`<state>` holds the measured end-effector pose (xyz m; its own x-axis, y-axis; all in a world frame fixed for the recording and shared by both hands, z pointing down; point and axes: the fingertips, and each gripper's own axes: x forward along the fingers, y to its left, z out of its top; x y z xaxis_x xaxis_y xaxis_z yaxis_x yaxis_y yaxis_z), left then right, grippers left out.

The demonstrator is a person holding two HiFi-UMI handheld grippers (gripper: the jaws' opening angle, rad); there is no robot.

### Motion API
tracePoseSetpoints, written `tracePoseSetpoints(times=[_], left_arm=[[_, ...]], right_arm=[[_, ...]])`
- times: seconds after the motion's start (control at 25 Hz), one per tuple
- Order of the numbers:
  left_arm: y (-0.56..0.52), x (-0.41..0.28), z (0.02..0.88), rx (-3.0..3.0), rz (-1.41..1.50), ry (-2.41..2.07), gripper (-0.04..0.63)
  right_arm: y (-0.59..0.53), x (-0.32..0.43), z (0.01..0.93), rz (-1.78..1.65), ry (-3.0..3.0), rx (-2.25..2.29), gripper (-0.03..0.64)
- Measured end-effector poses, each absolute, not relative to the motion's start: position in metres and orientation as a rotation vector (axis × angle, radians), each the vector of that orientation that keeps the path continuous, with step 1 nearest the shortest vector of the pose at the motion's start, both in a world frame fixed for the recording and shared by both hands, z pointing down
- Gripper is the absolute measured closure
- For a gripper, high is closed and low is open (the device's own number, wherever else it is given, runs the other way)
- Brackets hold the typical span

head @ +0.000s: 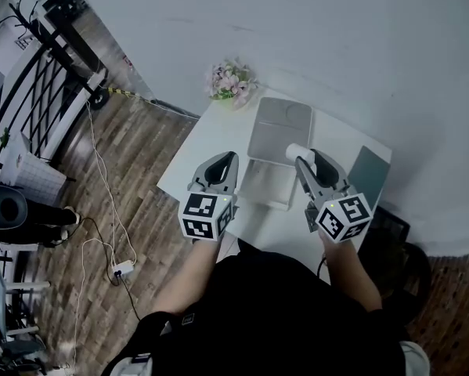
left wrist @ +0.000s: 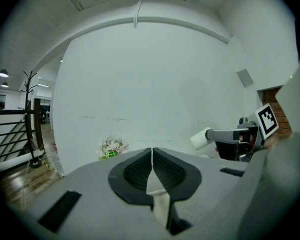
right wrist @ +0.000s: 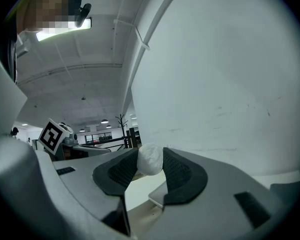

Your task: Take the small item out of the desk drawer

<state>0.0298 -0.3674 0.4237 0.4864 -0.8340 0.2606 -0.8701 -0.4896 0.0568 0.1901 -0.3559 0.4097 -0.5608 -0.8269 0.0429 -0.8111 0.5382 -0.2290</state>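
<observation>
Far left corner of the white desk (head: pixel 207 143) has a little bunch of flowers (head: pixel 231 81), nothing to do with the job. Next over is the left gripper (head: pixel 225 159), hanging just above the near part of the desk. Its jaws are pressed together with nothing between them, so it's just along for the ride.

In the middle there's a flat grey unit (head: pixel 279 128), and what looks like its drawer (head: pixel 265 188) is pulled out toward the person. It looks empty to me, but I can't see all of the inside.

Just right of that is the right gripper (head: pixel 307 157), held about level over the drawer's right side. It's clamped on the small item (right wrist: pixel 151 159), a whitish rounded lump or roll. The pads sit on both its sides and it sticks out past the tips, toward the far wall.

So I'd say the main bit is basically done: the item is up and out of the drawer, in the air and not touching anything. What's probably left is setting it down on the desk and maybe pushing the drawer back in, which that free left gripper could do.
</observation>
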Motion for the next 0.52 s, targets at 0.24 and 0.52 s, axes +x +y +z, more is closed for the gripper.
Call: tracePoseSetpoints(times=[0.24, 0.52], left_arm=[[-0.37, -0.006, 0.438, 2.489, 0.315, -1.51, 0.578], [-0.387, -0.041, 0.442, 2.451, 0.303, -1.554, 0.578]], right_arm=[[-0.362, 0.209, 0.419, -0.389, 2.641, -1.535, 0.462], [-0.371, 0.197, 0.427, -0.406, 2.65, -1.558, 0.462]])
